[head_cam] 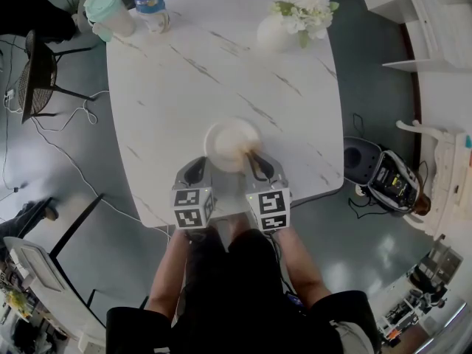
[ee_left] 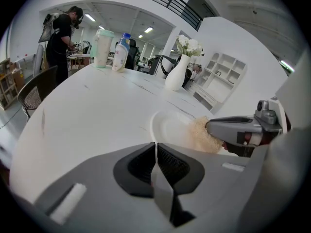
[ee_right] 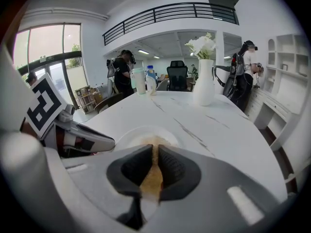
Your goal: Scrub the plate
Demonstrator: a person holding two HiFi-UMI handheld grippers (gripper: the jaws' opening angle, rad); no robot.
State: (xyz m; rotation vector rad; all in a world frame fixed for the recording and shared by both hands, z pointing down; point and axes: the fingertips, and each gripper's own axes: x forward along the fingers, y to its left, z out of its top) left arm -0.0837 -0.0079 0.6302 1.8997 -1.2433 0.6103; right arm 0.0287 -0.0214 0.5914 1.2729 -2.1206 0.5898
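Upper left of the head view: pale green lidded cup [head_cam: 107, 11] and blue-capped bottle [head_cam: 151, 7] on the white marbled bench [head_cam: 169, 94]. Lower centre: left hand-held gripper [head_cam: 198, 167], jaws almost together, pinching the near-left rim of the white plate [head_cam: 225, 135]. Just right: right hand-held gripper [head_cam: 254, 161] clamped on a tan scrub pad [head_cam: 245, 152], touching the plate's near-right part. Top right: white vase [head_cam: 273, 32] of flowers.
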